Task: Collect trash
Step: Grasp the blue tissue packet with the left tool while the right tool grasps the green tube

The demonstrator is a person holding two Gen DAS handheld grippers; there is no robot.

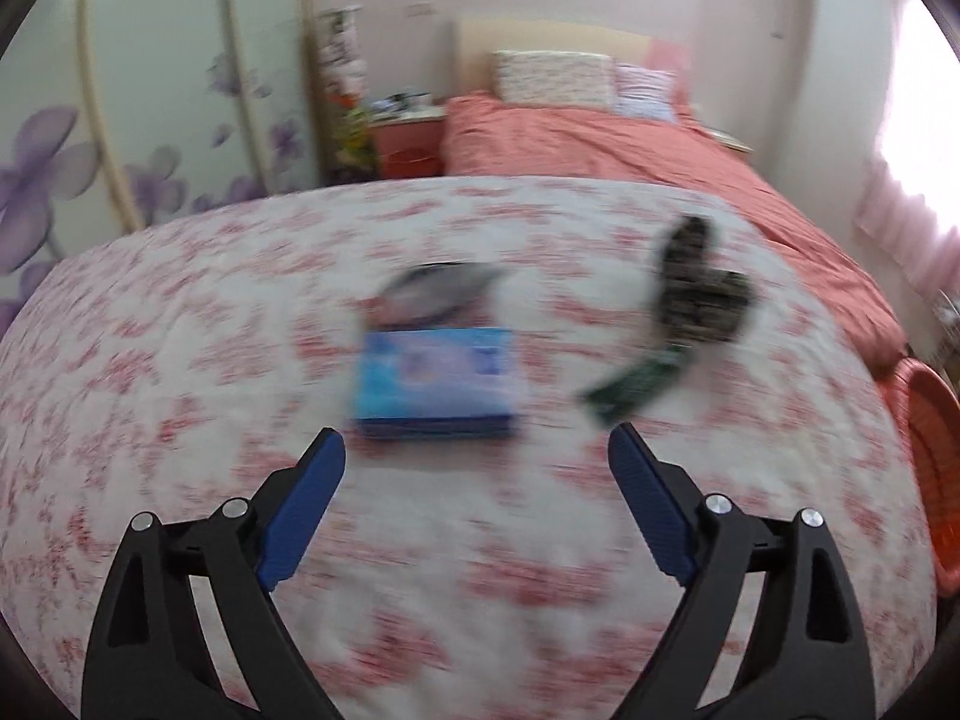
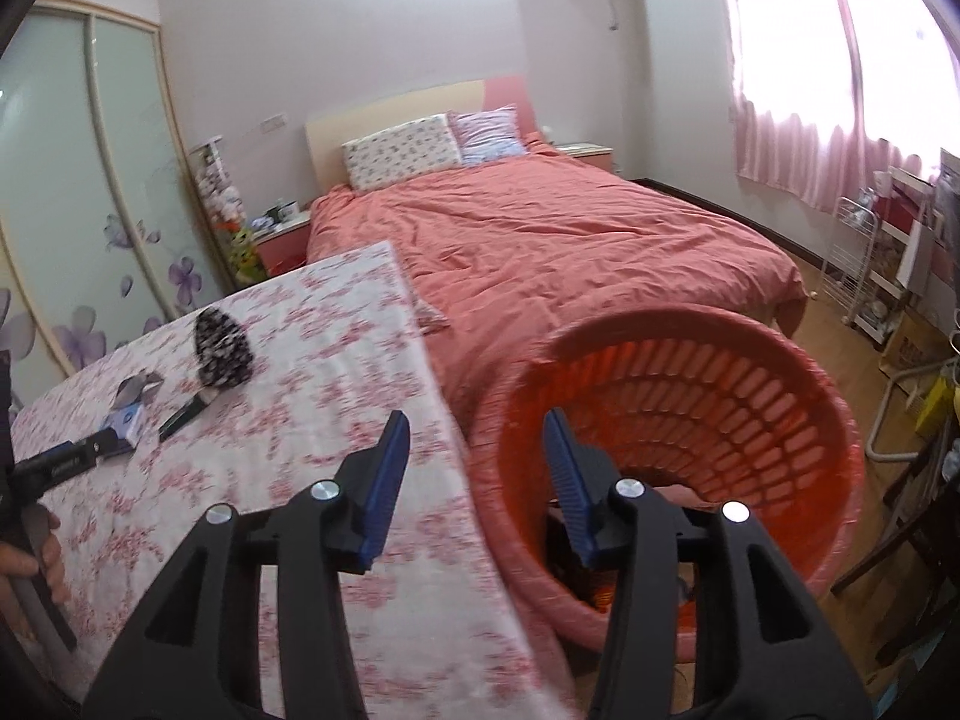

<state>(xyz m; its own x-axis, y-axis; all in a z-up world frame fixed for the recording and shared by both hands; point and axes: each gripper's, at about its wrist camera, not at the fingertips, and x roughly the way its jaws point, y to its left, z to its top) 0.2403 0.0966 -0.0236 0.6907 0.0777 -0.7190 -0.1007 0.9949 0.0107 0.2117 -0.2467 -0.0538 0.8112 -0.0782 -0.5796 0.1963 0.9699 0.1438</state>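
Left wrist view: left tool [image 1: 477,450] spread wide, empty. Flat blue cardboard box [image 1: 436,382] lies centre on floral-clothed worktop [image 1: 180,420], just beyond the tips; probably light and stiff, so grip its long sides.

Right wrist view: right tool [image 2: 477,441] wide, empty, over red slatted plastic basket [image 2: 780,420] at right.

Left claw [image 1: 477,450] and right claw [image 2: 477,444] both spread wide, nothing between their fingers.

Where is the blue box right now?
The blue box lies on the flowery tablecloth, straight ahead of the open left gripper in the left wrist view, with a crumpled silver wrapper just behind it.
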